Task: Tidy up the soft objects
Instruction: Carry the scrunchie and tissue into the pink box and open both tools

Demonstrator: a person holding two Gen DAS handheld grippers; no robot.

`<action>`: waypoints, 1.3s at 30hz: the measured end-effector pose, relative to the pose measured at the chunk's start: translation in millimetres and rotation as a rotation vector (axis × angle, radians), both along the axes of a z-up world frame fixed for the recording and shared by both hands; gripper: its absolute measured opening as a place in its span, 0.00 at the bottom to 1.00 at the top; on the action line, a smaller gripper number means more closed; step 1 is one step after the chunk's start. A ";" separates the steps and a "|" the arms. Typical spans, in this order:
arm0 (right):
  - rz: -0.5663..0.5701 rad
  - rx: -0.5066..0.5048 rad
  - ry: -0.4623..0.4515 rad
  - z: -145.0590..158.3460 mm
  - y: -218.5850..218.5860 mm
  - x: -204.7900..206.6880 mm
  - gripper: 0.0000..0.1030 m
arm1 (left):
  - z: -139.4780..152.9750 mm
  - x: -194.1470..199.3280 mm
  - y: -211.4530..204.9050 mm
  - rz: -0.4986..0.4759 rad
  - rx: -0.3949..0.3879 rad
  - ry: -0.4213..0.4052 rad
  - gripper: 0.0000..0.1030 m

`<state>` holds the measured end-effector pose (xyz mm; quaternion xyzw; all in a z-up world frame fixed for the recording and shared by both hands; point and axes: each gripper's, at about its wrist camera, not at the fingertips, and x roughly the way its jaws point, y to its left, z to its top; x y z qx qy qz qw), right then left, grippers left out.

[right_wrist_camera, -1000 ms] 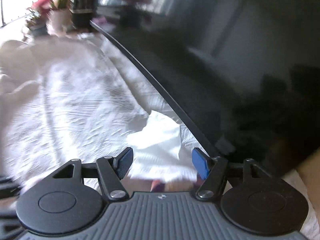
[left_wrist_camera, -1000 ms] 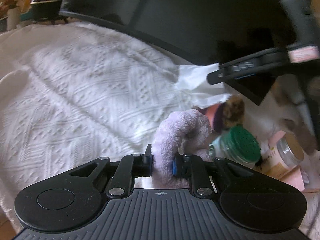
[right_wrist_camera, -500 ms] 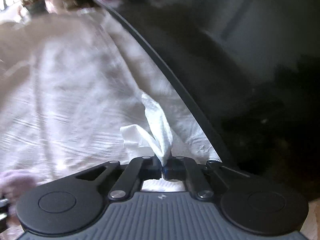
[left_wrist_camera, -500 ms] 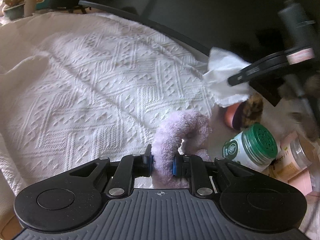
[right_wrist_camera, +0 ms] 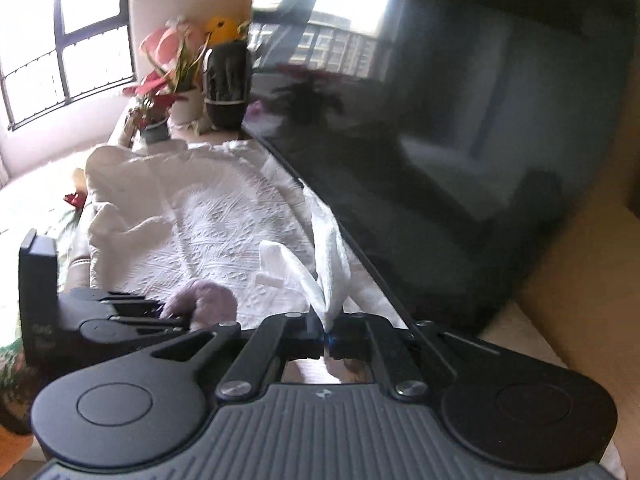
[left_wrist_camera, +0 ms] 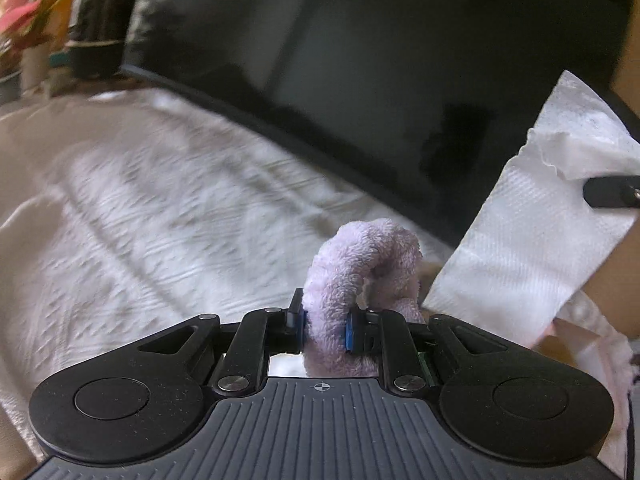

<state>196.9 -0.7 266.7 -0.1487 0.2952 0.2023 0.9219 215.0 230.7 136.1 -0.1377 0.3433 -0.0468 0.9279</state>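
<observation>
My left gripper [left_wrist_camera: 323, 326] is shut on a fluffy lilac scrunchie [left_wrist_camera: 360, 264] and holds it above the white textured cloth [left_wrist_camera: 140, 216]. My right gripper [right_wrist_camera: 327, 334] is shut on a white paper tissue [right_wrist_camera: 320, 268], which hangs up in the air. The tissue also shows large at the right of the left wrist view [left_wrist_camera: 532, 232], close beside the scrunchie. In the right wrist view the left gripper [right_wrist_camera: 178, 318] with the scrunchie [right_wrist_camera: 208, 296] sits low at the left.
A big black TV screen [right_wrist_camera: 440, 120] stands along the back edge of the cloth. Potted flowers [right_wrist_camera: 172, 68] and a dark vase [right_wrist_camera: 226, 84] stand at the far end. A window [right_wrist_camera: 64, 40] is beyond them.
Both grippers have risen and tilted up with their loads. The tissue has swung close to the left gripper. The jars and bottles at the right have dropped out of view.
</observation>
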 end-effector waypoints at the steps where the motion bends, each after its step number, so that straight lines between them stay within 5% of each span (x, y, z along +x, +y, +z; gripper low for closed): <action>1: -0.015 0.005 -0.008 2.9 -10.4 -8.0 0.02 | 4.4 -0.1 -9.6 -0.019 -0.002 -0.006 0.19; 13: -0.299 0.063 -0.136 19.7 -154.7 -87.8 0.02 | 38.8 7.7 -161.1 -0.363 -0.001 -0.037 0.19; 24: -0.568 0.111 -0.186 -10.2 -246.1 -117.1 0.02 | 13.7 9.3 -293.8 -0.640 0.030 0.061 0.20; 31: -0.633 0.191 -0.106 -52.5 -278.9 -103.2 0.02 | -36.8 26.3 -348.5 -0.715 0.015 0.219 0.21; 39: -0.700 0.246 0.082 -135.6 -303.9 -75.5 0.02 | -69.8 47.7 -366.7 -0.745 0.124 0.280 0.22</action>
